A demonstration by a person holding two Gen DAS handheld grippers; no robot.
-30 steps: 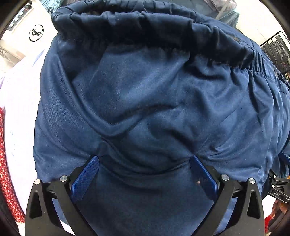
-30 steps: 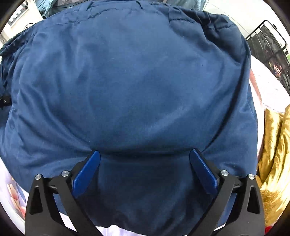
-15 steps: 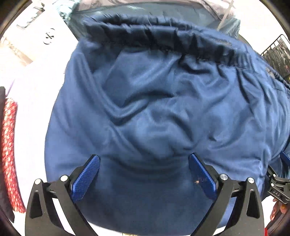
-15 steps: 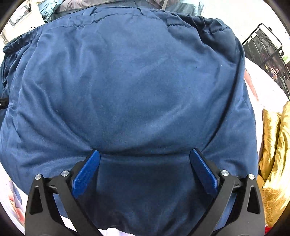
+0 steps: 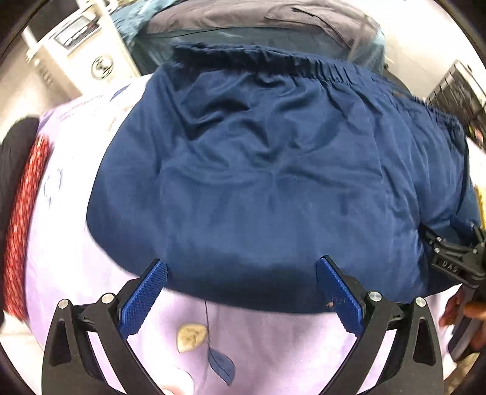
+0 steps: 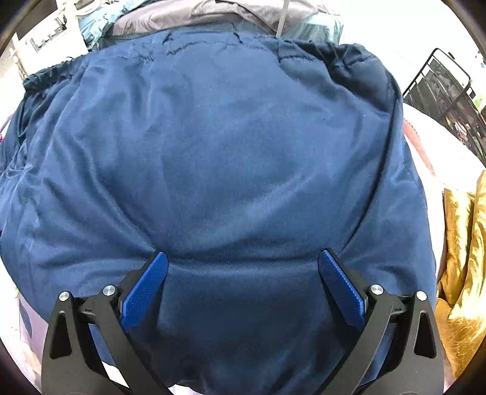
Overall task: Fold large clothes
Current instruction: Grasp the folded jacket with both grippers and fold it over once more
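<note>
A navy blue garment (image 5: 273,182) with an elastic gathered waistband along its far edge lies folded on a lilac printed sheet (image 5: 273,343). It fills the right wrist view (image 6: 227,167). My left gripper (image 5: 241,267) is open and empty, hovering at the garment's near edge. My right gripper (image 6: 242,261) is open and empty, its fingers resting over the cloth. The right gripper's black frame shows at the right edge of the left wrist view (image 5: 455,261).
A grey and teal clothes pile (image 5: 258,21) lies behind the garment. A red patterned cloth (image 5: 24,212) is at the left. A gold satin cloth (image 6: 464,258) is at the right. A black wire rack (image 6: 446,94) stands at the far right.
My left gripper has pulled back off the garment; the lilac sheet now shows under it. The right gripper has stayed nearly still over the cloth.
</note>
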